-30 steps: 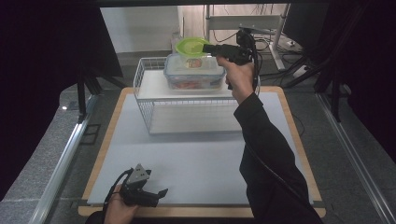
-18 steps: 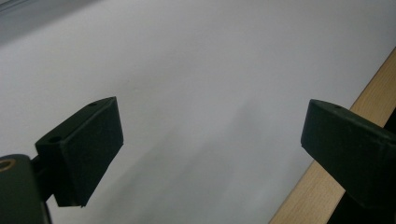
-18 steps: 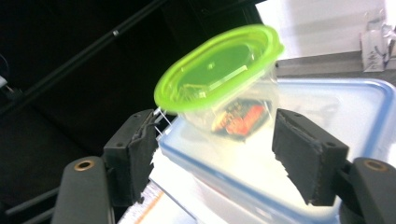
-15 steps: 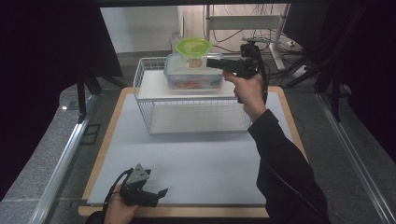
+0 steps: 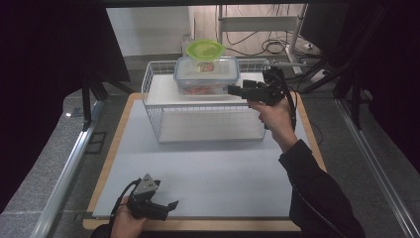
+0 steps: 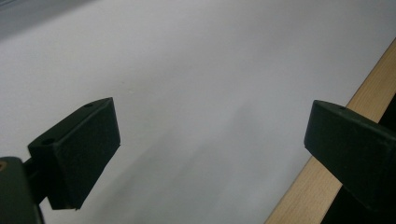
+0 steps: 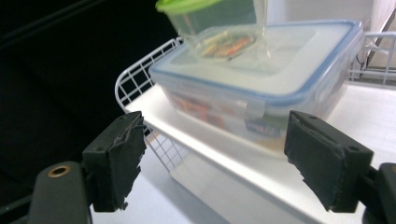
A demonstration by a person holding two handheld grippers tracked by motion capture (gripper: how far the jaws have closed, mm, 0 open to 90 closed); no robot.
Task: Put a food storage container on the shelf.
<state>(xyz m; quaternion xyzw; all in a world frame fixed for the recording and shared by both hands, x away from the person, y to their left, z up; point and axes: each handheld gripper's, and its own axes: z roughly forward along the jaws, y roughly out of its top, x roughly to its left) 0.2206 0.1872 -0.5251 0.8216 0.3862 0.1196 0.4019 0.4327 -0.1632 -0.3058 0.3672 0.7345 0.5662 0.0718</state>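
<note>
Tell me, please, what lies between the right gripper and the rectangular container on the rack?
Nothing: in the right gripper view, only bare white shelf separates the open right gripper from the rectangular container.

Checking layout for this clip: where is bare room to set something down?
Free: the white mat between the white wire rack and the left gripper. Crowded: the rack's top, with the blue-rimmed clear box and green-lidded tub.

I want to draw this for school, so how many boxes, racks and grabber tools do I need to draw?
Food boxes: 2, the green-lidded tub stacked on the blue-rimmed box
Wire racks: 1, the white wire rack
Grabber tools: 2, the left gripper and the right gripper, both with fingers apart and nothing between them
Total: 5
</note>
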